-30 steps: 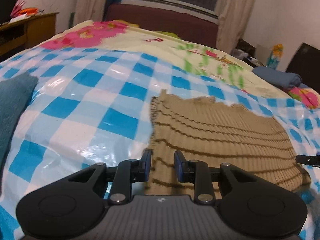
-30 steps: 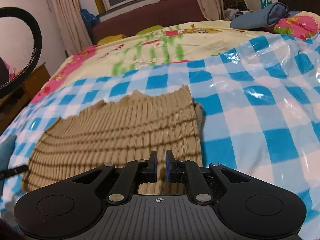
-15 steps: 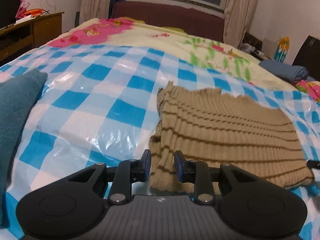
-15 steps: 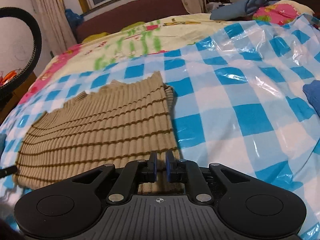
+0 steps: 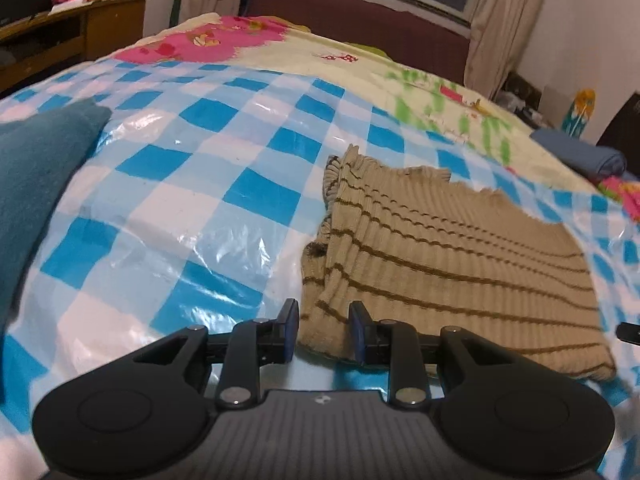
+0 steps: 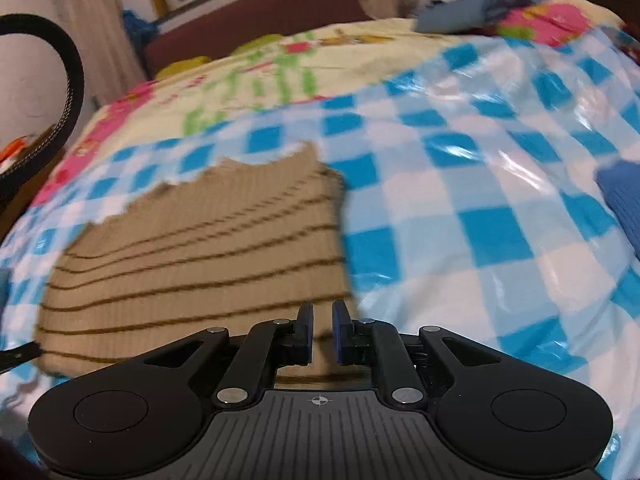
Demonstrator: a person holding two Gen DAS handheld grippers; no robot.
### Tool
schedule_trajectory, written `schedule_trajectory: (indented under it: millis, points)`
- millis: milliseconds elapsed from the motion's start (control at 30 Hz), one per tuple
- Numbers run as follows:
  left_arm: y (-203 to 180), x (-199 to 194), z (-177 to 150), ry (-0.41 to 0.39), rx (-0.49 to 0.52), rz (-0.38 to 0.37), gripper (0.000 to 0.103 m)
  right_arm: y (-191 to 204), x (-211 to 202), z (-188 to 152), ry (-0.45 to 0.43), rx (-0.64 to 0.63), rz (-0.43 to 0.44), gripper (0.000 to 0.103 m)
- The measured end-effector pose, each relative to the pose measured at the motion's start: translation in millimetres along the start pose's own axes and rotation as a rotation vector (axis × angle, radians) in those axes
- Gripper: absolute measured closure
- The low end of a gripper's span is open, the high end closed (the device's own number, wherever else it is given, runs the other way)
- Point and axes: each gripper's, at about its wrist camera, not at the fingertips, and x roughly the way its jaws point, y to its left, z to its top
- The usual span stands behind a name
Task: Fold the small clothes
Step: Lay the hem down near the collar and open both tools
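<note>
A tan ribbed sweater with brown stripes [image 5: 440,264] lies folded flat on the blue-and-white checked plastic sheet [image 5: 180,200] over the bed. My left gripper [image 5: 323,320] hovers at the sweater's near left corner, open, with a clear gap and the cloth's edge showing between the pads. In the right wrist view the sweater [image 6: 200,256] lies left of centre. My right gripper [image 6: 322,316] is over its near right corner. Its pads stand a narrow slit apart and pinch nothing. Each view shows the other gripper's tip at its edge.
A teal cloth [image 5: 32,184] lies on the sheet at the far left. A blue knit piece [image 6: 624,200] lies at the right edge. Folded blue clothes [image 5: 580,156] sit at the bed's far right. A wooden desk [image 5: 80,32] stands to the left.
Both views have drawn back toward the sweater's near edge, so its near corners now sit at the fingertips. The right view swung right and the blue knit piece came into sight. The jaws kept their gaps.
</note>
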Motion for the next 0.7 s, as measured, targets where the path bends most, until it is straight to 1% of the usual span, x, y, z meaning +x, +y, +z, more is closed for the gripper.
schedule_trajectory:
  millis: [33,133,200,267,333,400,433,533,600,700]
  points:
    - [0,3,-3,0.012,-0.008,0.001,0.07,11,-1,2,0.0,-0.026,0.016,0.09]
    - [-1,11,-11,0.051,0.01,0.025,0.069,47,4,7,0.024,-0.106,0.052,0.089]
    - [1,9,-12,0.049,-0.003,0.012,0.069,68,12,10,0.042,-0.137,0.078,0.089]
    - [3,7,-11,0.052,-0.007,0.016,0.069,82,23,9,0.076,-0.148,0.092,0.089]
    - [3,6,-9,0.065,-0.003,0.017,0.069,91,33,5,0.107,-0.171,0.074,0.089]
    - [1,3,-9,0.062,0.011,0.021,0.069,94,42,-2,0.149,-0.175,0.041,0.089]
    - [0,2,-9,0.061,0.02,0.021,0.069,95,41,-5,0.153,-0.171,0.039,0.089]
    - [-4,0,-10,0.048,0.039,0.027,0.069,98,31,-12,0.124,-0.168,0.062,0.089]
    - [-6,0,-10,0.058,0.049,0.024,0.069,99,29,-15,0.119,-0.175,0.073,0.089]
    - [-8,4,-12,0.096,0.068,0.037,0.069,105,42,-24,0.173,-0.216,0.026,0.089]
